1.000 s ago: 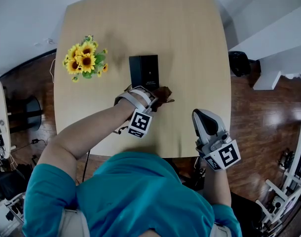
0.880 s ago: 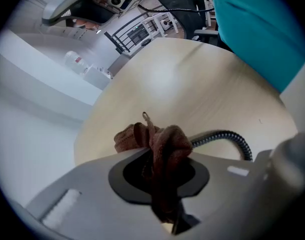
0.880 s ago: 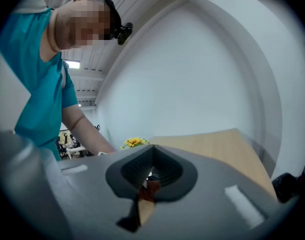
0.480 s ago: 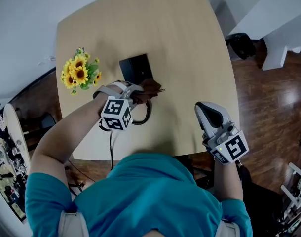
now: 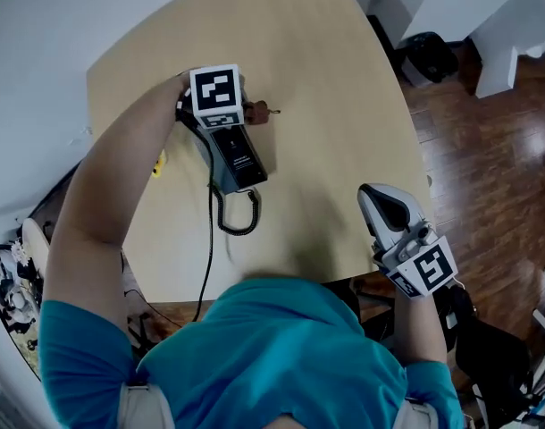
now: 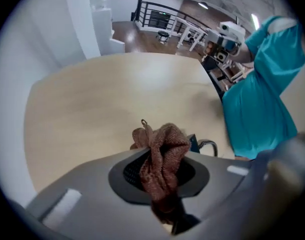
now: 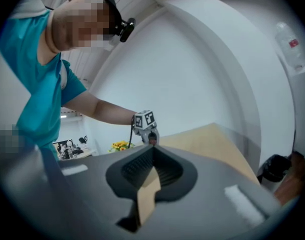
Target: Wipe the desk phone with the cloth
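The black desk phone (image 5: 238,160) lies on the pale wooden table (image 5: 326,105), its coiled cord (image 5: 238,218) curling off its near end. My left gripper (image 5: 243,114) is at the phone's far end, shut on a crumpled brown cloth (image 5: 257,112). In the left gripper view the cloth (image 6: 161,156) bulges out from between the jaws, with a corner of the phone (image 6: 192,143) behind it. My right gripper (image 5: 381,204) hovers over the table's near right edge, apart from the phone, jaws together and nothing in them.
My left arm hides nearly all of a bunch of sunflowers (image 5: 156,162); they show in the right gripper view as sunflowers (image 7: 121,145). A cable runs off the table's near edge. Dark wooden floor and a black bin (image 5: 431,56) lie to the right.
My left gripper has carried the cloth from the phone's near end to its far end. The head view has swung, and the cord has come into sight. The right gripper has barely moved.
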The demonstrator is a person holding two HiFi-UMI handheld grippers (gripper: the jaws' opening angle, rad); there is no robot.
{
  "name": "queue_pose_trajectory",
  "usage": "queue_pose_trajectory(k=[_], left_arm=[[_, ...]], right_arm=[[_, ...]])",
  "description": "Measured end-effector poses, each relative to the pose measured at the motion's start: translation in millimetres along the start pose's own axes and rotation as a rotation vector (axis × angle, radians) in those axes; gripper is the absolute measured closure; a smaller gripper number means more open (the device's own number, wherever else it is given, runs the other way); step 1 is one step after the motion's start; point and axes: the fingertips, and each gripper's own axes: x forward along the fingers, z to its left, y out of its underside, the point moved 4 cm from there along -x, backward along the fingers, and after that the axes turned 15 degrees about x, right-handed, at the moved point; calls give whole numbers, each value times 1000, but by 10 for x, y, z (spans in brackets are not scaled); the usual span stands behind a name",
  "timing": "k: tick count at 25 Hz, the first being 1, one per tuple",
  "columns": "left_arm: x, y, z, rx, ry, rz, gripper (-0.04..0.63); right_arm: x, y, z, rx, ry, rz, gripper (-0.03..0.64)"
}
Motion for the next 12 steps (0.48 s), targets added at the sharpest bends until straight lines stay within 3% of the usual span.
queue_pose_trajectory(k=[5, 8, 12], left_arm=[[129, 50, 225, -197, 187, -58, 518], [226, 113, 363, -253, 221, -43, 518], [350, 223, 504, -271, 221, 32, 520]], right_arm=[[-96, 33, -163, 23, 25, -11, 615], [-110, 35, -232, 33, 34, -12, 615], [-122, 46, -314, 41, 48, -8, 615]])
